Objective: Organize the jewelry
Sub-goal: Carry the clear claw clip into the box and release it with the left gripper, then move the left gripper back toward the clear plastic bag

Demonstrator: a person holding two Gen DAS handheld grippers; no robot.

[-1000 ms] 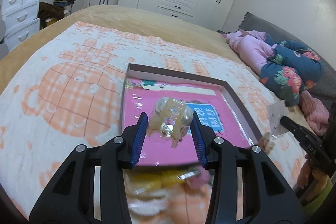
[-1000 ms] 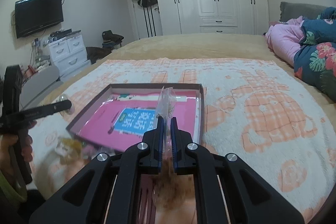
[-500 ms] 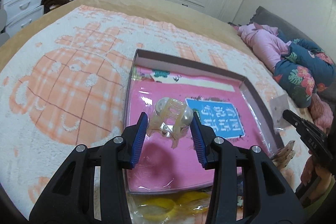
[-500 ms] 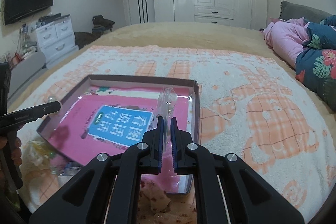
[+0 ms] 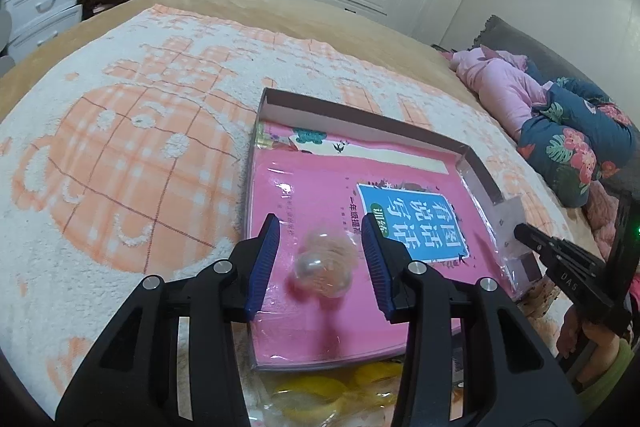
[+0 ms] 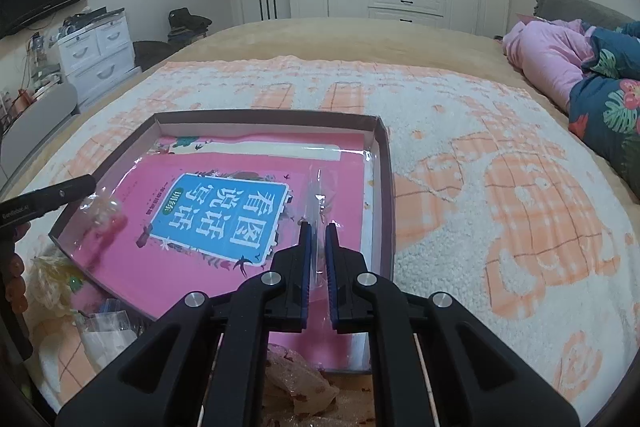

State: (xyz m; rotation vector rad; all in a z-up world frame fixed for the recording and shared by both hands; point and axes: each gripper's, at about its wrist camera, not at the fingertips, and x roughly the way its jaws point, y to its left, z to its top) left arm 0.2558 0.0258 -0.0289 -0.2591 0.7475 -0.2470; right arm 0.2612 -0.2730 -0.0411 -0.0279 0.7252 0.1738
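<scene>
left tool [image 5: 320, 259] spread above blurred hair clip [image 5: 323, 269]; right tool [image 6: 318, 259] pinches clear bag [image 6: 318, 195].

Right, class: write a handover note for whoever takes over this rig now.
Left tool: open. The pearl hair claw shows blurred between its fingers, ungripped, over the pink book in the cardboard box.
Right tool: shut on a clear packet above the box's right side.
Left to do: set the packet down, then fetch the yellow pieces outside the near edge.
</scene>
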